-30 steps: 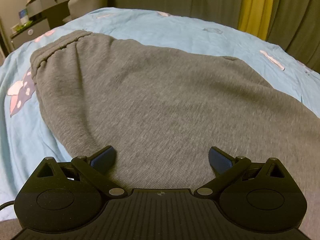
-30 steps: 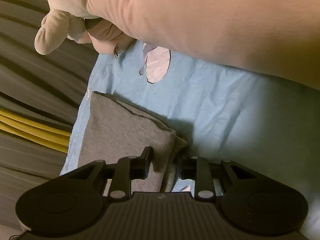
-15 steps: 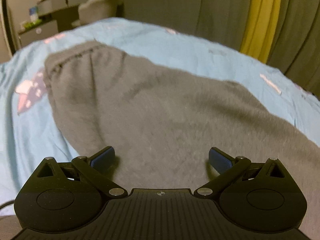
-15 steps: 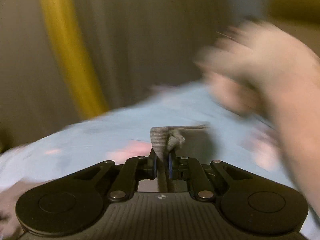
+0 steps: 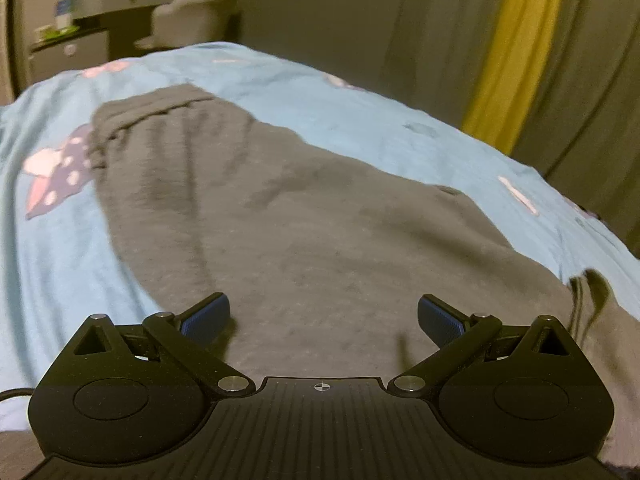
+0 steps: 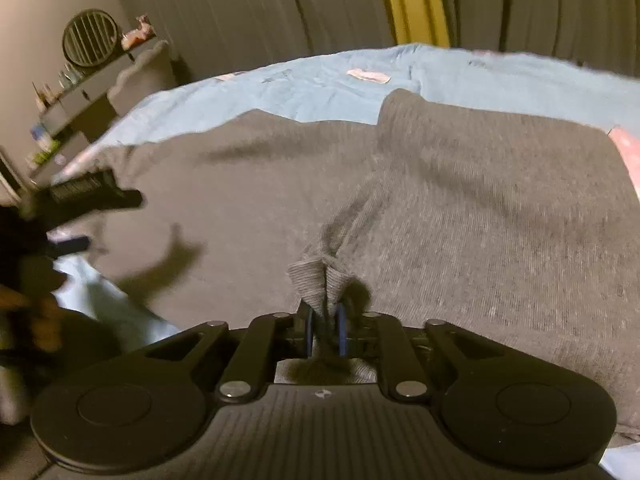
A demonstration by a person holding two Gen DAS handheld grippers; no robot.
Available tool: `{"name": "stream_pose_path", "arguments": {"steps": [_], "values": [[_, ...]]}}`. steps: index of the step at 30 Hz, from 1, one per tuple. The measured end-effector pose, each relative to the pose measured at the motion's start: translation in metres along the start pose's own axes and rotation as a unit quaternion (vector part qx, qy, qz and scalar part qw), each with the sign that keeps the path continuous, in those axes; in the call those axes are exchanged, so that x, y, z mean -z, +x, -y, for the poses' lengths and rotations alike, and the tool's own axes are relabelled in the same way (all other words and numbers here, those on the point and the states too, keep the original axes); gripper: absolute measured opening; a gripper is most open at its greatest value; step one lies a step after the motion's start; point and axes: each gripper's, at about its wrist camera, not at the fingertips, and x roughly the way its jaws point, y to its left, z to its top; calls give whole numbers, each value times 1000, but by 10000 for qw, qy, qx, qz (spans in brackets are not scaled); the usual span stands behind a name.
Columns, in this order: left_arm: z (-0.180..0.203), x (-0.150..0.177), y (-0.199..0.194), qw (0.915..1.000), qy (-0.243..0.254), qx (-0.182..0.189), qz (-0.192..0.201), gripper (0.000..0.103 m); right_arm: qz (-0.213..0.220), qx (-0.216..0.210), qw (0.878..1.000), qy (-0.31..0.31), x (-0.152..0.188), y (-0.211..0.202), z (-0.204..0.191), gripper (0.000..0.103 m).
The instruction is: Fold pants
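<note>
The right tongs [image 6: 325, 330], clamped on the hem of the grey pants [image 6: 440, 216], have swung it over onto the garment on the bed [image 5: 360, 108], while the left tongs [image 5: 323, 318] hover spread apart.

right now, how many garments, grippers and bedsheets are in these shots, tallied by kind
grey pants: 1, a bunched bit pinched in the right gripper
grippers: 2, counting the open left gripper over the pants
light blue printed bedsheet: 1
total: 4
</note>
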Motion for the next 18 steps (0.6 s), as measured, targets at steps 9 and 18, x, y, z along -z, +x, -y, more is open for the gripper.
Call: {"name": "stream_pose_path", "arguments": {"steps": [9,18], "values": [[37,12,-10,9860,982,1313,-314,103,1303,444,9645,2252,22,-81,88,90],[106,24,12,9406,1221,2601,-1811,103,1333,543,9369,3187,42,-86,128,94]]}}
